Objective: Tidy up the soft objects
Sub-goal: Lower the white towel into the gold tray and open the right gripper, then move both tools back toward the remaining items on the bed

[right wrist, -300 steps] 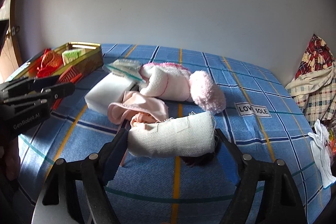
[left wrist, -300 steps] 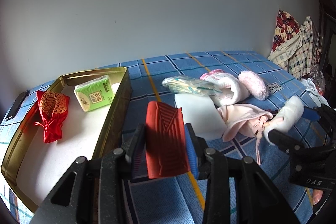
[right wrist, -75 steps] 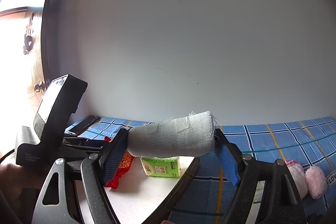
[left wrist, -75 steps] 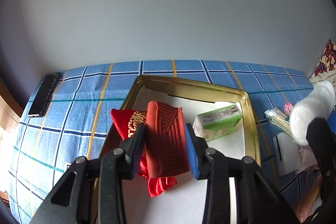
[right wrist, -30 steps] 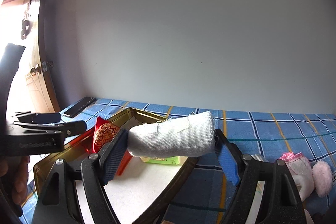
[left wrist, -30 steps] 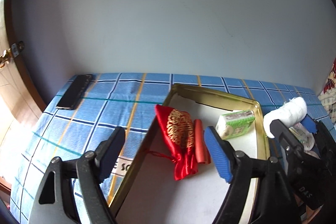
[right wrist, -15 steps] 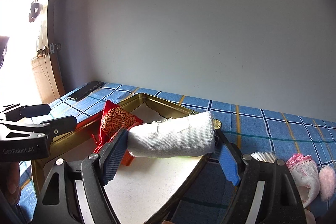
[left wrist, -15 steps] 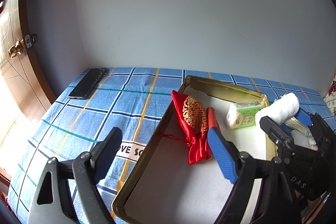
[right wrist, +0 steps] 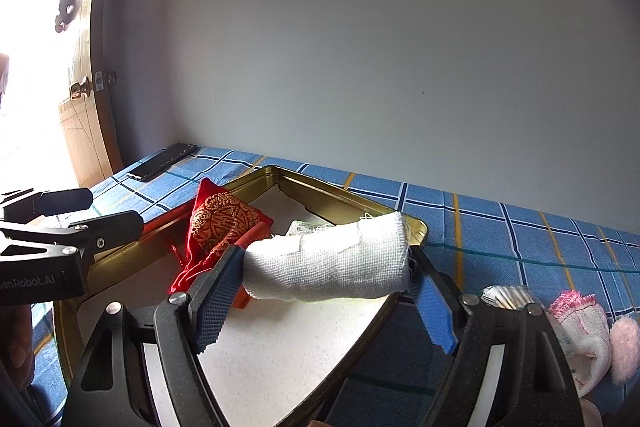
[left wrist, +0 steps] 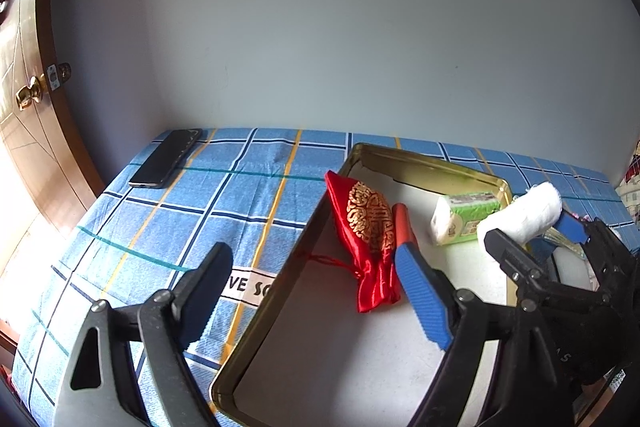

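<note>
A plain pale wall [left wrist: 340,27] meets a brown wooden door [left wrist: 28,115] with bright daylight beside it.

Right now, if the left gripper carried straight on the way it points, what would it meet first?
Probably the gold tin's near rim, about where the red pouch's cord lies; the open left gripper holds nothing. Depth is uncertain.

Left tongs [left wrist: 316,297] released red pad [left wrist: 402,223] into tray [left wrist: 424,165].

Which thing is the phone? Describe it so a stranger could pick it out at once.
Start at the blue checked cloth and go to its far corner by the wooden door. The phone lies flat there, well clear of the gold tray. It is the only thin black slab; everything nearby is soft or coloured.
</note>
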The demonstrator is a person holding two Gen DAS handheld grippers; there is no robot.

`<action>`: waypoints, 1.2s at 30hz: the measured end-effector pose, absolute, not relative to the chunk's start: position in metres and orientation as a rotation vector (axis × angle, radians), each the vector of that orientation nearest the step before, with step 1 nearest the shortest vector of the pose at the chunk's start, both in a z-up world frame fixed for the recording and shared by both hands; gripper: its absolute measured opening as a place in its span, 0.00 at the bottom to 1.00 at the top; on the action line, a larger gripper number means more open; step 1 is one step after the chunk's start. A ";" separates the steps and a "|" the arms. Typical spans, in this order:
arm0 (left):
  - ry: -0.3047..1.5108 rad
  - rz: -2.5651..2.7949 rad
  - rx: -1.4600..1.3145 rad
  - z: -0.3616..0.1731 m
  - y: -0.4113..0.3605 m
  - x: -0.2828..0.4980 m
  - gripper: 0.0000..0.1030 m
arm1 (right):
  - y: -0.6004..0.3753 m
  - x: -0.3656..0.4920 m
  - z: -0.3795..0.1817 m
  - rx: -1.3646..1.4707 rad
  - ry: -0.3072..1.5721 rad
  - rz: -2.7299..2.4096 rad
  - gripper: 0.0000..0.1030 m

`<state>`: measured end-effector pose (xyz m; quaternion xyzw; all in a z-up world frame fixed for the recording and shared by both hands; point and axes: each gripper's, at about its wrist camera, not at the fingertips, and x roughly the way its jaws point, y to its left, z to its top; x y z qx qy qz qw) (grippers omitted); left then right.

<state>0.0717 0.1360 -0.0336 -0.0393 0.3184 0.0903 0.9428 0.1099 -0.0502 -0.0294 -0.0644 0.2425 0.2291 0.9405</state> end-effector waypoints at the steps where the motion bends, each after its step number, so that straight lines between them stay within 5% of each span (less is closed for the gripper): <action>1: 0.651 0.184 -0.080 -0.034 0.136 0.072 0.83 | -0.050 0.110 -0.030 -0.132 0.497 0.470 0.80; 36: 0.641 0.160 -0.088 -0.026 0.119 0.060 0.85 | -0.058 0.097 -0.021 -0.158 0.431 0.395 0.85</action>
